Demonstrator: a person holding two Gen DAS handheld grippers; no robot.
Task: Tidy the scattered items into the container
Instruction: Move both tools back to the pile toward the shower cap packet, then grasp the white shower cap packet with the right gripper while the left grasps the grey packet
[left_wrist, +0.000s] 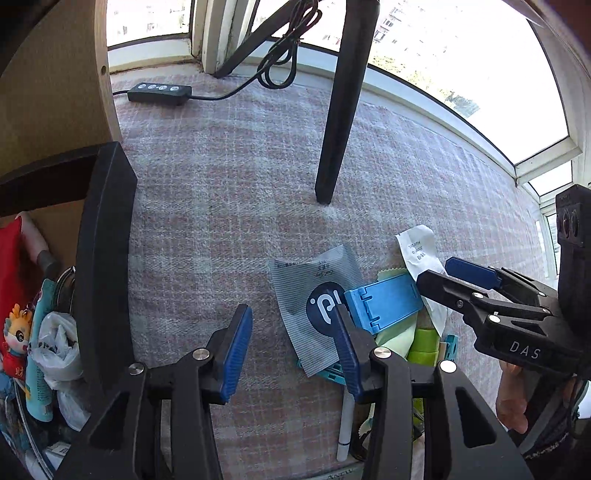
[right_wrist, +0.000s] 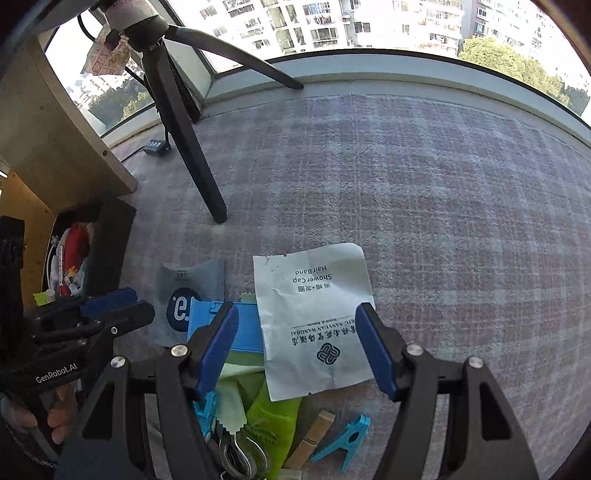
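right gripper wide over white sachet, left gripper parted, empty, bare rug beyond

A black tripod leg stands on the checked carpet, with a black remote on its cable near the carpet's far edge by the window

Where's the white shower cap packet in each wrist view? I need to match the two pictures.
Left wrist: white shower cap packet right of centre, crumpled, partly behind the right gripper.
Right wrist: packet lower centre, flat between the open fingers.
Shared landmark: the blue plastic stand beside it.
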